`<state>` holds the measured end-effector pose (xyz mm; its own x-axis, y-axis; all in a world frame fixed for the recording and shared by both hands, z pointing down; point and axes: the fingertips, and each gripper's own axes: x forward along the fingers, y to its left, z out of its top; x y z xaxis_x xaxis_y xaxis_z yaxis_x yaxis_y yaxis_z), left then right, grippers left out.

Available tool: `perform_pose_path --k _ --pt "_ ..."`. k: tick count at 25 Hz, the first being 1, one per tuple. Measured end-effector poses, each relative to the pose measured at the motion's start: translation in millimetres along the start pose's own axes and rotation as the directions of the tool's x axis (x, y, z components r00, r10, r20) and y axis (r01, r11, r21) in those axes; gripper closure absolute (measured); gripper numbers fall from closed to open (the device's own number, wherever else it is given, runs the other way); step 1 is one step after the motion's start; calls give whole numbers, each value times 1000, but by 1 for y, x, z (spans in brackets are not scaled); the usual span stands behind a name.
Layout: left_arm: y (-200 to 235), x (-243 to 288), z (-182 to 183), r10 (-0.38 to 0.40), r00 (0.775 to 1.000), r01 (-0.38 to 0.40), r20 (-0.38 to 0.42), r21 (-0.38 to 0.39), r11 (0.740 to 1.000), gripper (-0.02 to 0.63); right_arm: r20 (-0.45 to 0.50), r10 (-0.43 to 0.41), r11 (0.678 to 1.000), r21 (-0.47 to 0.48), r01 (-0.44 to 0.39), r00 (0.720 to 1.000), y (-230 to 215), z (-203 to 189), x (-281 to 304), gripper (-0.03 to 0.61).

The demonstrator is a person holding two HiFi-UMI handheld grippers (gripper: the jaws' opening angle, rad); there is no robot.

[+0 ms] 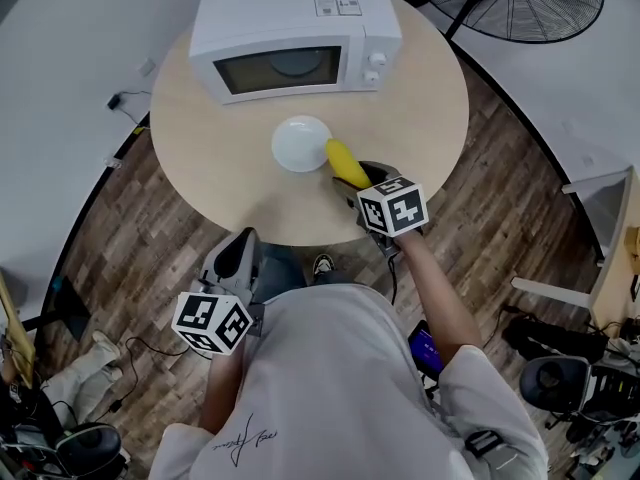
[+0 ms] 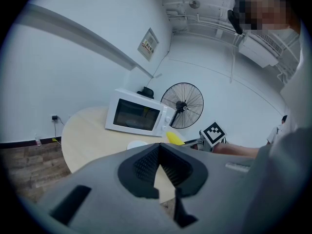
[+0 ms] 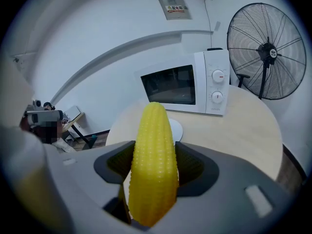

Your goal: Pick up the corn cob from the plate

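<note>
My right gripper (image 1: 358, 180) is shut on the yellow corn cob (image 1: 346, 162), whose far tip points at the right rim of the white plate (image 1: 296, 143). In the right gripper view the corn cob (image 3: 152, 165) stands between the dark pads of the right gripper (image 3: 152, 152), and the plate (image 3: 174, 128) behind it looks bare. My left gripper (image 1: 236, 256) hangs off the table's near edge, close to the person's body. Seen from the left gripper view, the left gripper (image 2: 159, 152) has its pads meeting at the tips with nothing between them. The corn cob (image 2: 175, 138) shows beyond.
A white microwave (image 1: 290, 28) with its door closed stands at the back of the round wooden table (image 1: 220, 168). A black floor fan (image 1: 520, 3) stands beyond the table at the right. Cables and gear lie on the wooden floor around the person.
</note>
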<state>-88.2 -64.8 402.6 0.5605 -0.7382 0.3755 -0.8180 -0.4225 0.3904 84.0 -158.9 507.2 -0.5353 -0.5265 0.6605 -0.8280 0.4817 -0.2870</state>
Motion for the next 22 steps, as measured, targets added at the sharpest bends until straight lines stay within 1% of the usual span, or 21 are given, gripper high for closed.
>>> perform_pose_path --k 7,19,22 --pt "1 1 -1 11 1000 -11 6 -2 1000 620 17 6 1000 22 -6 1000 0 -6 -15 310" --pt "-1 5 -3 15 1000 -15 -3 5 1000 620 89 8 997 72 -15 996 5 -8 -44 310" --pt "0 6 -6 20 1000 -20 -12 10 1000 620 113 28 992 118 -41 993 6 -10 -49 310"
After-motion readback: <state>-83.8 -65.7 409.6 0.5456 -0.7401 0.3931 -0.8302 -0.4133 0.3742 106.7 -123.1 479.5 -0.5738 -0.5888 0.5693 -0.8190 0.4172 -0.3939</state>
